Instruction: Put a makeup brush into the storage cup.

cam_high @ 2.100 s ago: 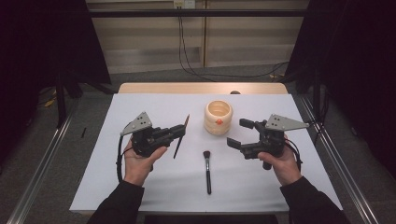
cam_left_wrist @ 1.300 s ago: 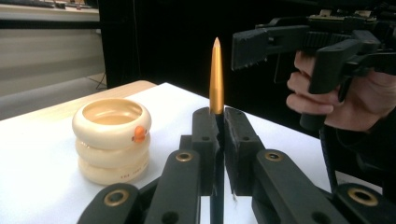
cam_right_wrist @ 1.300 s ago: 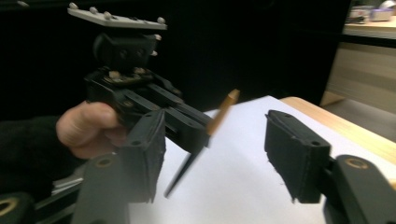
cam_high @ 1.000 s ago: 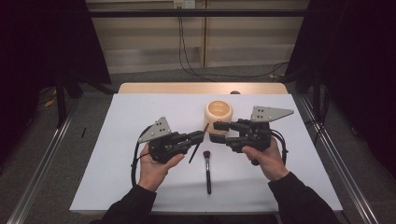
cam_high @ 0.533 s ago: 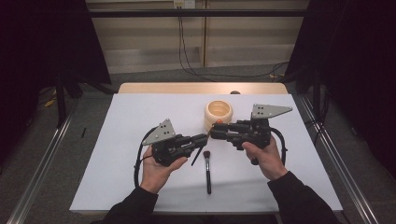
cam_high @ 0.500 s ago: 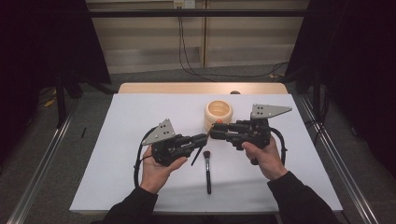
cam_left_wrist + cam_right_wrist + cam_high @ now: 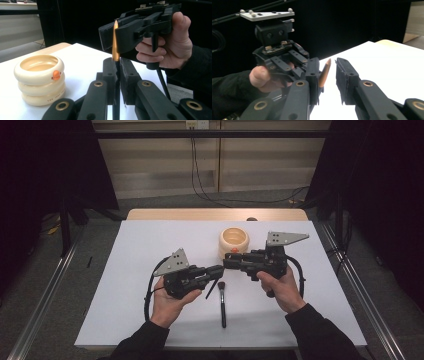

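Copper-tipped brush (image 7: pixel 115 42), pinched upright in the left hand-held gripper (image 7: pixel 116 72) above the worktop (image 7: pixel 125 270), sits between the spread jaws of the right hand-held gripper (image 7: pixel 327 72). Best close squarely on the tip before letting go. The cream bowl's (image 7: pixel 40 78) lettering is unreadable.

Bowl (image 7: pixel 234 241) stands just behind the meeting grippers; table (image 7: pixel 125 285) left lies open.

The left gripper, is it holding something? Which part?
Yes. The left gripper pinches a thin brush by its dark handle, copper tip up. The right gripper is open around that tip.
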A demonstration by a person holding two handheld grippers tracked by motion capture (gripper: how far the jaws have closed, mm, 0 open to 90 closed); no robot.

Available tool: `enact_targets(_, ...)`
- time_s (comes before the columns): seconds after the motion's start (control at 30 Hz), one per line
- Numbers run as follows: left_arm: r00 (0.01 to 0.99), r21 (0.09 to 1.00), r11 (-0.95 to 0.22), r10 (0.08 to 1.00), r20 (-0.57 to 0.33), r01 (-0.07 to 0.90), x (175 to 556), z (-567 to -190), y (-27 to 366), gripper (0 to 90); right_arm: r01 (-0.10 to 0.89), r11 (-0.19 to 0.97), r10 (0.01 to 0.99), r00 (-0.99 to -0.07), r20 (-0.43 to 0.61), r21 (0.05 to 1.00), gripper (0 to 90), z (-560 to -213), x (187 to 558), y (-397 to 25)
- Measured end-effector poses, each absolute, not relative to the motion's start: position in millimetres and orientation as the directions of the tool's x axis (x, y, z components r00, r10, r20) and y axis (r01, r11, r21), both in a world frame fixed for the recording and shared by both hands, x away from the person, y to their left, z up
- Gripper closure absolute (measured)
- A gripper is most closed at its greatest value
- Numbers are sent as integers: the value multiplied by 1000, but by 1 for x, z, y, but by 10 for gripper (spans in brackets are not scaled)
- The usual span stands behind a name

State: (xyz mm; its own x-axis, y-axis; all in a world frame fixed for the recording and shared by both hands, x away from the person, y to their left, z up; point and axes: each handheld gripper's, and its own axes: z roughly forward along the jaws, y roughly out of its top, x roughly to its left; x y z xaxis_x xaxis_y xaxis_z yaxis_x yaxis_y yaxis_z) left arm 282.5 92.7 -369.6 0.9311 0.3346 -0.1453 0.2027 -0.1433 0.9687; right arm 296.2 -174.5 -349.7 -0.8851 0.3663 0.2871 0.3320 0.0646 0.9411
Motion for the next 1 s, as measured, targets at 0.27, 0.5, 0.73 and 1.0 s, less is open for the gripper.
enact_targets(0.27,927,967,-134,340,-161,217,283,-370,94,838,341,65,351,-888,299,938,754,-352,296,-173)
enact_targets(0.5,928,967,-137,339,-158,215,281,-372,94,838,348,65,340,-889,307,935,829,-352,295,-172)
enact_targets(0.73,928,967,-140,338,-157,214,280,-374,93,840,344,77,339,-892,300,936,844,-352,293,-169)
enact_targets(1.0,927,967,-132,338,-164,219,281,-374,92,838,320,73,372,-887,272,945,846,-350,289,-168)
